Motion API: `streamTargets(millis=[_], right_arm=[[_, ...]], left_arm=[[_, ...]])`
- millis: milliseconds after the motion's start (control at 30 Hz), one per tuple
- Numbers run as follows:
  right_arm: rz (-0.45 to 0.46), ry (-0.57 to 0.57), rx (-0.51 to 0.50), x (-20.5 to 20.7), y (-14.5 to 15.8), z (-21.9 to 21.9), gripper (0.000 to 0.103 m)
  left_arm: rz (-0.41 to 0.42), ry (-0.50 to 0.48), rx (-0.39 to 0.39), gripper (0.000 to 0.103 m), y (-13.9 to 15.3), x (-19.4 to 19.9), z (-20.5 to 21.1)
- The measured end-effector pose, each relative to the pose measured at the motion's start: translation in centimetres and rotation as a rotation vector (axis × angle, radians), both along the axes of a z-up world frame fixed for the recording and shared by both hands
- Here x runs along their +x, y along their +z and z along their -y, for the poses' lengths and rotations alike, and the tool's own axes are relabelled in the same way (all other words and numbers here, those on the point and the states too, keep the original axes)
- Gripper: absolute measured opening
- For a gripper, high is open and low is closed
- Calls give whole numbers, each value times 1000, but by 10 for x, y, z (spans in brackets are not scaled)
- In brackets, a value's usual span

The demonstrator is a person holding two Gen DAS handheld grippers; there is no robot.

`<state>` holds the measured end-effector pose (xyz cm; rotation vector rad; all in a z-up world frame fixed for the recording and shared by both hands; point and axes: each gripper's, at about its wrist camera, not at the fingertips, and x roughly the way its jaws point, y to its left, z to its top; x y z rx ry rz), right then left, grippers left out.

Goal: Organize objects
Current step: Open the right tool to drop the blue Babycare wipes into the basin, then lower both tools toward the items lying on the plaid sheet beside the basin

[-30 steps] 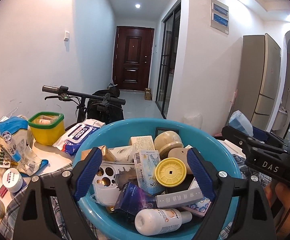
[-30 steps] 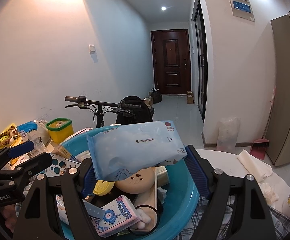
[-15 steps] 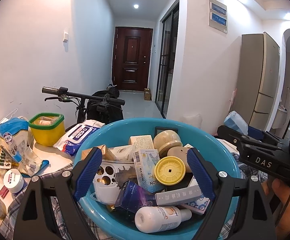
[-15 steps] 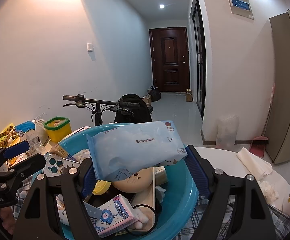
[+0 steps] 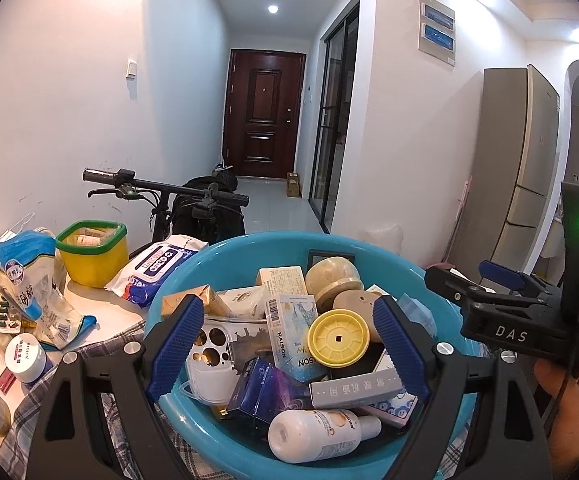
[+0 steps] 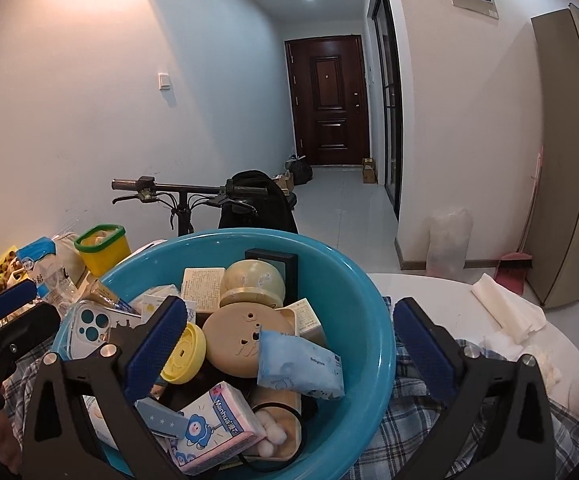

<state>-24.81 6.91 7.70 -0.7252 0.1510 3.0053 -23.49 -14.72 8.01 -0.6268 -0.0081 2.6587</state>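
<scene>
a blue basin (image 6: 369, 320) full of small things sits on the checked cloth of the worktop (image 6: 421, 280). the right gripper (image 6: 289, 344) hovers over it, its jaws just opened wide and empty; the pale blue wipes pack (image 6: 297, 364) lies inside. the left gripper (image 5: 289, 336) hangs open, holding nothing.

We see the blue basin (image 6: 369, 320) heaped to its rim with boxes and bottles, the Babycare wipes pack (image 6: 297, 364) lying on top, so little room remains inside, while the white tabletop (image 6: 429, 292) to its right lies mostly bare beside a folded cloth (image 6: 505, 312).
</scene>
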Motion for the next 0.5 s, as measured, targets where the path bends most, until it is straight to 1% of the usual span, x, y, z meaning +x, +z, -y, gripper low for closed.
streamTargets(millis=[200, 433, 500], right_arm=[[7, 14, 15, 1, 1, 7, 103], [-35, 41, 43, 12, 15, 19, 103], [-48, 56, 33, 15, 21, 22, 103]], left_arm=[[2, 21, -16, 88, 3, 3, 2], [29, 25, 32, 88, 6, 0, 13], [35, 28, 42, 88, 7, -1, 16]])
